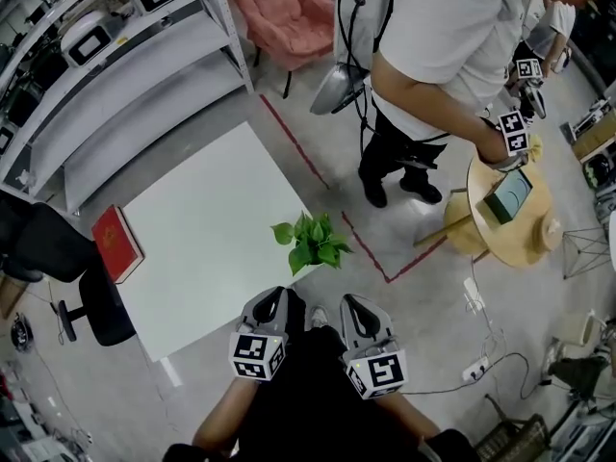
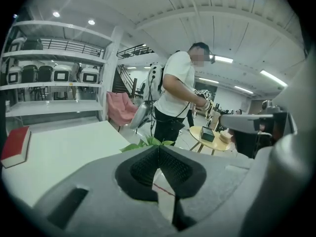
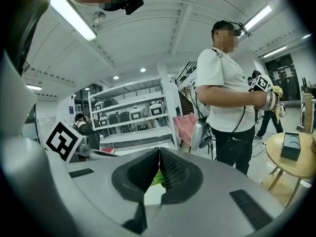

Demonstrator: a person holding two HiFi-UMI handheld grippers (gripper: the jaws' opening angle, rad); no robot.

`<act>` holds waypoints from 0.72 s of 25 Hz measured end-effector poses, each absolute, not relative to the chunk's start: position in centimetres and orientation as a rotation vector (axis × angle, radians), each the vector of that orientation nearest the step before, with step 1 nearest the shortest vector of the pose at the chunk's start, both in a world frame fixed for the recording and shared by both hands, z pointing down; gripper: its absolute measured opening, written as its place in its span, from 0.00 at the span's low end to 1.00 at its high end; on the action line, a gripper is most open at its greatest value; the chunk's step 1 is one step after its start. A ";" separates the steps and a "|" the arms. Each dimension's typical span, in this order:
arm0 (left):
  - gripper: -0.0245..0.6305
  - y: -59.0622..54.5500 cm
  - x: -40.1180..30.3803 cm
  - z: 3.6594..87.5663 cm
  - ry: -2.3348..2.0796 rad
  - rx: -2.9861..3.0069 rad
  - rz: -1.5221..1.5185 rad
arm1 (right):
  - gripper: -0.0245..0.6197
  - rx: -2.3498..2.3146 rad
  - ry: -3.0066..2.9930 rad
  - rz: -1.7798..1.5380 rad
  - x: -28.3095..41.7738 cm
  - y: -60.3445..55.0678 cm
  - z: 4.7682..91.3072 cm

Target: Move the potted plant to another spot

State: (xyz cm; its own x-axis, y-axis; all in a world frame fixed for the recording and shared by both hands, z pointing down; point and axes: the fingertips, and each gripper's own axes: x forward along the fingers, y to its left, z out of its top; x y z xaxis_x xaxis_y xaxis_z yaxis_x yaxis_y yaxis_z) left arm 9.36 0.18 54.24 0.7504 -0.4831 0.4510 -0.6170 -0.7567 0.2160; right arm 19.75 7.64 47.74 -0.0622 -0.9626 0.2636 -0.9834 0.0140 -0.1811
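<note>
Jaws of the grey left gripper [image 1: 273, 298] and grey right gripper [image 1: 352, 306] meet, holding nothing; the leafy green potted plant [image 1: 310, 242] stands just ahead between them.

L gripper [image 1: 276, 298], R gripper [image 1: 350, 303]: jaws together, empty

You see a red book [image 1: 116, 243] at the surface's [image 1: 212, 219] edge, a pink chair [image 1: 287, 12], a person [image 1: 443, 37] by a round table [image 1: 534, 227].
</note>
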 end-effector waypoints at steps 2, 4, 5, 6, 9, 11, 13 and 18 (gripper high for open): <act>0.07 -1.4 9.6 54.8 -0.841 2.588 0.543 | 0.06 2.107 -2.182 0.497 19.9 6.5 47.7; 0.07 -2.4 10.2 55.6 -0.839 2.582 0.552 | 0.06 2.109 -2.174 0.500 20.3 5.9 48.0; 0.07 -2.9 10.5 56.0 -0.836 2.578 0.556 | 0.06 2.109 -2.169 0.502 20.6 5.6 48.2; 0.07 -3.4 10.9 56.4 -0.830 2.573 0.563 | 0.06 2.110 -2.164 0.506 20.8 5.3 48.4; 0.07 -4.9 11.9 57.8 -0.801 2.550 0.593 | 0.06 2.116 -2.148 0.517 21.4 3.9 48.8; 0.07 -5.6 12.5 59.0 -0.778 2.537 0.615 | 0.06 2.120 -2.140 0.519 21.8 3.1 49.3; 0.07 -6.0 13.2 60.3 -0.756 2.522 0.642 | 0.06 2.128 -2.126 0.528 22.2 2.5 49.9; 0.07 -8.0 14.1 63.5 -0.690 2.449 0.737 | 0.06 2.159 -2.088 0.557 22.9 -0.4 50.2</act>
State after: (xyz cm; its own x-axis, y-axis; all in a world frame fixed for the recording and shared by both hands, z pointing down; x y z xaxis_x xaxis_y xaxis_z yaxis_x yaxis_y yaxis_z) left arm 14.12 -7.96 63.51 0.7268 -0.3211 0.6072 -0.5845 -0.7534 0.3012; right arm 22.92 -0.37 50.20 0.0012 -0.9484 0.3169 -0.9802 -0.0639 -0.1875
